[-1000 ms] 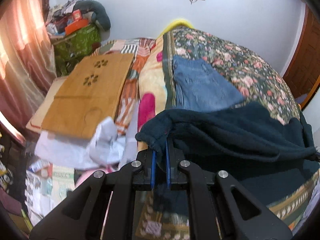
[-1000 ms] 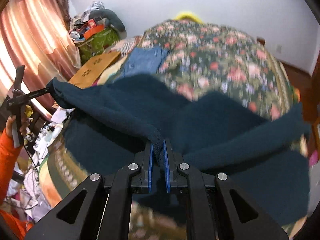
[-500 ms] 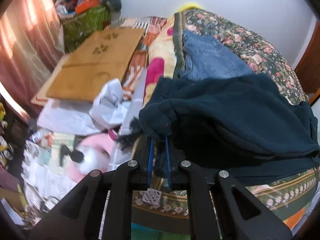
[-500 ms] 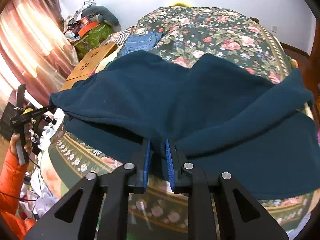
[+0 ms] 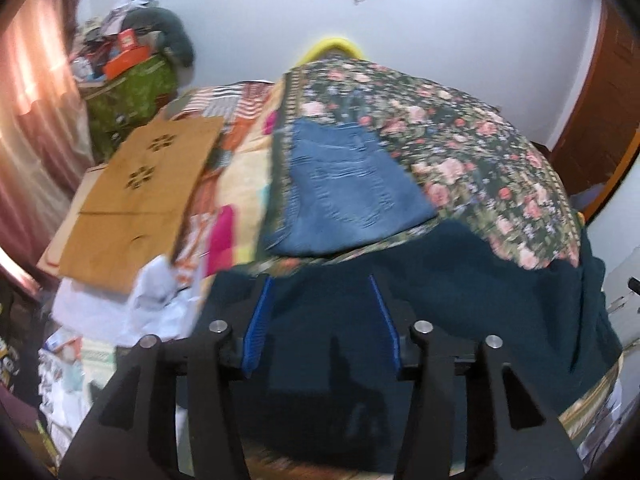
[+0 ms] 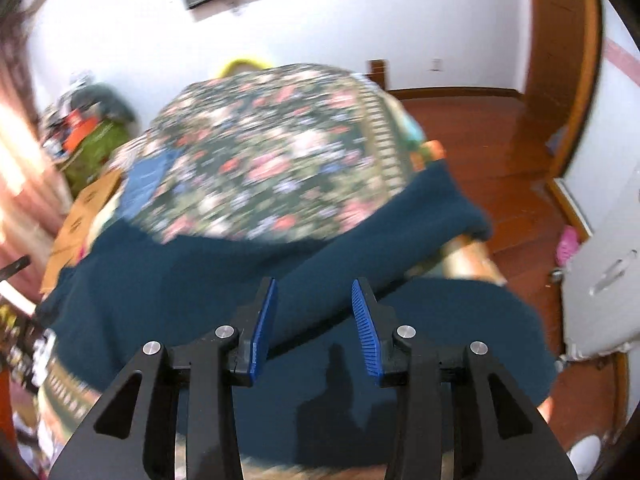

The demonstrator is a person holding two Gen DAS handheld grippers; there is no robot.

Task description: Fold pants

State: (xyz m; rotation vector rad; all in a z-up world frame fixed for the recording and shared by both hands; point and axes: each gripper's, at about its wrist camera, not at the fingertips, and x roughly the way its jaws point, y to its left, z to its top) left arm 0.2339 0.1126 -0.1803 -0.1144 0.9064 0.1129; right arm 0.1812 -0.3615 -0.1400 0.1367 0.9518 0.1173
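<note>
The dark teal fleece pants (image 5: 460,304) lie folded over on the near edge of the floral bedspread (image 5: 460,152); they also show in the right wrist view (image 6: 200,284). My left gripper (image 5: 322,284) is open and empty, just above the pants' left end. My right gripper (image 6: 314,286) is open and empty above the pants' middle, where one layer lies over the other. Both views are blurred by motion.
Folded blue jeans (image 5: 344,188) lie on the bed beyond the pants. A cardboard sheet (image 5: 136,196) and white papers (image 5: 132,308) lie on the left. A cluttered green box (image 5: 128,96) stands at the back left. Wooden floor (image 6: 488,140) and a white cabinet (image 6: 604,272) are on the right.
Both grippers opened and let go of the pants, which now rest on the bed. Both grippers have drawn back and tilted up a little.
</note>
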